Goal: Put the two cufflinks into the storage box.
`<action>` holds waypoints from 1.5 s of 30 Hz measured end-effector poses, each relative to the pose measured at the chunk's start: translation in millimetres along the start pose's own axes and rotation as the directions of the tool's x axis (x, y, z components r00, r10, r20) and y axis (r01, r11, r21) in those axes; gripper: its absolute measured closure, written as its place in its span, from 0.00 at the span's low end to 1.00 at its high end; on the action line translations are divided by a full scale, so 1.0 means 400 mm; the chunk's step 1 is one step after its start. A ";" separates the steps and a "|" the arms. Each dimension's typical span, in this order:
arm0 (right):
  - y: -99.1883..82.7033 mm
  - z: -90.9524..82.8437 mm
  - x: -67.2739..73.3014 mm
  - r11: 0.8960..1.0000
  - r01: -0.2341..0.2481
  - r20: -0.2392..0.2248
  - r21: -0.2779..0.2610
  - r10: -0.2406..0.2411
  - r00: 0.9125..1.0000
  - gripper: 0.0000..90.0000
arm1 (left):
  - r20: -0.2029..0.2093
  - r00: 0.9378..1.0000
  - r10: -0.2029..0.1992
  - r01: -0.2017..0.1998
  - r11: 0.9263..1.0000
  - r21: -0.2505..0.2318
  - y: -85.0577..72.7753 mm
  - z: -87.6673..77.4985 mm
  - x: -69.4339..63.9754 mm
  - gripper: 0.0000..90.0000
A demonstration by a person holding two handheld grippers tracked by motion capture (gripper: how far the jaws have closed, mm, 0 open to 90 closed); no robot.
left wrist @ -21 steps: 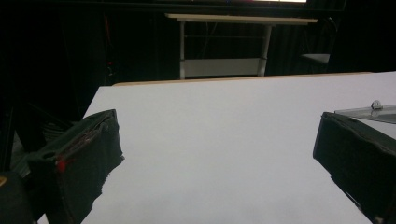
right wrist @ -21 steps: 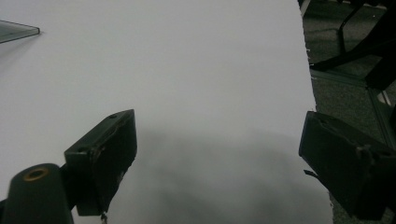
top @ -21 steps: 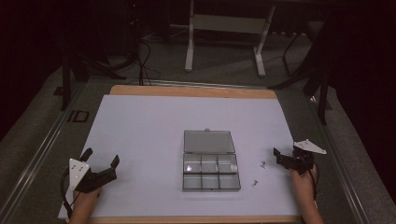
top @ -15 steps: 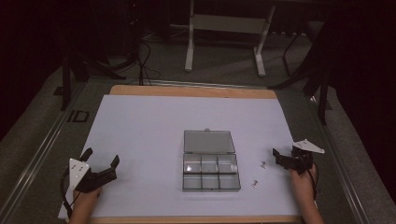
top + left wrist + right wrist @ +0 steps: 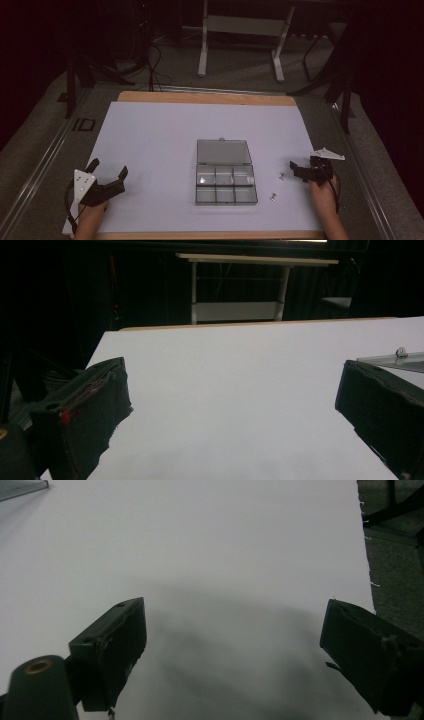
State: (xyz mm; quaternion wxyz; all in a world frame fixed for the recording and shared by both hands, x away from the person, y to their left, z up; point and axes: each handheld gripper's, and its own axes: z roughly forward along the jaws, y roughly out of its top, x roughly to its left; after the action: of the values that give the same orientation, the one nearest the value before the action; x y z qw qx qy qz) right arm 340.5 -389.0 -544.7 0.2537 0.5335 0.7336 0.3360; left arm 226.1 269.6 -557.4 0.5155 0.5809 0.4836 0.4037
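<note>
white table sheet [image 5: 165,135]; metal stand [image 5: 240,30] on floor behind.

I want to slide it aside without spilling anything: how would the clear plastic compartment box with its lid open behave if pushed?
The clear plastic compartment box looks thin-walled, so it is probably light and should slide easily on the smooth white table sheet. Its flat, low base makes tipping unlikely. The open lid lies back flat and may flex or catch if pushed there.

Clear glossy plastic compartment box [image 5: 222,172] and shiny metal screws [image 5: 273,197] lie on a matt white sheet [image 5: 150,145].
</note>
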 end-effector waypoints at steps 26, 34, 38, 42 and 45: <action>0.024 -0.047 -0.026 0.965 0.036 -0.065 0.259 -0.020 0.998 0.13 | 0.001 1.000 -0.003 0.003 1.000 0.002 0.000 0.001 0.000 0.02; 0.037 -0.069 -0.023 0.940 0.060 -0.103 0.337 -0.027 0.994 0.13 | 0.001 1.000 -0.003 0.003 1.000 0.002 0.000 0.000 0.001 0.02; 0.033 -0.070 -0.016 0.906 0.096 -0.140 0.411 -0.041 0.989 0.13 | 0.001 1.000 -0.003 0.003 1.000 0.001 0.000 0.000 0.001 0.02; 0.032 -0.075 -0.021 0.897 0.109 -0.150 0.429 -0.048 0.987 0.15 | 0.001 1.000 -0.002 0.002 1.000 0.001 0.000 0.000 0.000 0.02; 0.036 -0.085 -0.024 0.888 0.121 -0.152 0.443 -0.059 0.987 0.15 | 0.001 1.000 -0.003 0.003 1.000 0.001 0.000 0.000 0.000 0.02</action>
State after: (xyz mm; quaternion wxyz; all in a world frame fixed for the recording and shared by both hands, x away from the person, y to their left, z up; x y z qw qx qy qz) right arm 327.4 -402.5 -511.8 0.0887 0.5194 0.8307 0.1798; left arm 226.3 269.7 -557.3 0.5158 0.5807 0.4845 0.4025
